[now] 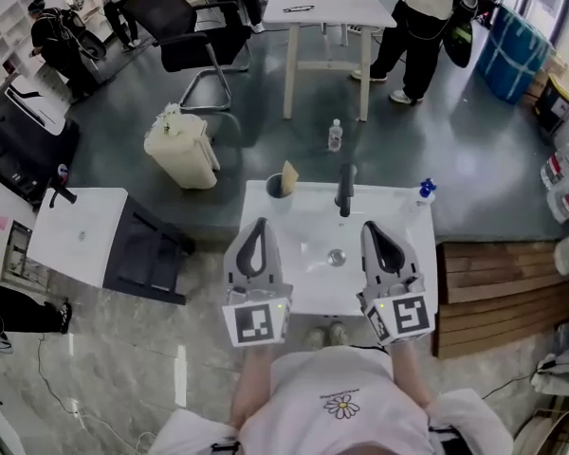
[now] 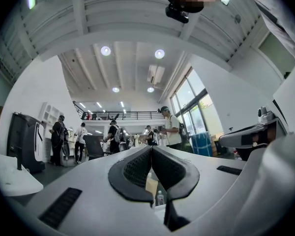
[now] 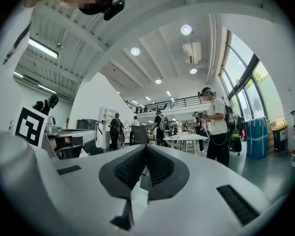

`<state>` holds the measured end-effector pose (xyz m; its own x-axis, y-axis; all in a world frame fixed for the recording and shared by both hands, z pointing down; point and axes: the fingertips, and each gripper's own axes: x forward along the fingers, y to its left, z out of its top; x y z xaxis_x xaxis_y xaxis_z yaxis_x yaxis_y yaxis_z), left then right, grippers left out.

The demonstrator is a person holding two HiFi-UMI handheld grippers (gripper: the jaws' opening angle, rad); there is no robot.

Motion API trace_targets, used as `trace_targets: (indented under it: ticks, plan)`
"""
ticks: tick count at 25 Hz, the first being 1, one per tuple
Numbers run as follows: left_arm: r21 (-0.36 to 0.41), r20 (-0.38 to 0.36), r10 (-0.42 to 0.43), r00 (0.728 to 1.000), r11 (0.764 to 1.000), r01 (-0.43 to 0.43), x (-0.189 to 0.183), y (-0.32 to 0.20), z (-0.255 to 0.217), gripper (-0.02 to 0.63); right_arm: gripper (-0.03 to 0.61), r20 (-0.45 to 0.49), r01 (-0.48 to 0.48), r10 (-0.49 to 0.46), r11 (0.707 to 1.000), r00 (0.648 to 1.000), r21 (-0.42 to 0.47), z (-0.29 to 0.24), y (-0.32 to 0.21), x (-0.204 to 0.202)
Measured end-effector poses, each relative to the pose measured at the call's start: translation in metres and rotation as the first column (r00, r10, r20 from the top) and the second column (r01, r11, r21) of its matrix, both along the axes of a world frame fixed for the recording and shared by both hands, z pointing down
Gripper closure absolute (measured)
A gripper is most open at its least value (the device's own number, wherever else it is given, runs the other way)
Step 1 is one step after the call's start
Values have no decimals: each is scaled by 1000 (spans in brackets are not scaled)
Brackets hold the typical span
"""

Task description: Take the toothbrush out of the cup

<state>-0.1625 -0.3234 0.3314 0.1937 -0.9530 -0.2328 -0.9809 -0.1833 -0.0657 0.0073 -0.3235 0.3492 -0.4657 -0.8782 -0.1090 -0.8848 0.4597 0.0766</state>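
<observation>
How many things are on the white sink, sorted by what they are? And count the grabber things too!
cup: 1
tap: 1
blue-topped bottle: 1
grippers: 2, the left gripper and the right gripper, both above the sink
Total: 5

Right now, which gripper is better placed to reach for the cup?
Left. The left gripper points almost straight at the cup on the far left corner of the washbasin. The right gripper is farther off, right of the faucet. Both are shut, so open first.
</observation>
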Motion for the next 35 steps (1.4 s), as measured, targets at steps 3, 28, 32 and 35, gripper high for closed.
trace_targets:
  ticks: [3,28,32,35]
  plan:
    - [-9,-9,-11,1000,1000,11,3,-1,0,597,566,2,1,-1,1000,1000,-9,2,-3,3]
    - [-287,140,-14,990,956,54,43,-137,103,391,566,-3,-97,97,993,995,-67,19,5,51]
    - [-345,160,-29,987,935,83,44,-166,134,388,566,-15,-126,125,988,992,-84,25,6,60]
    - [-394,138,-48,989,914,100,42,-181,155,391,566,-21,-150,149,984,989,-97,28,9,69]
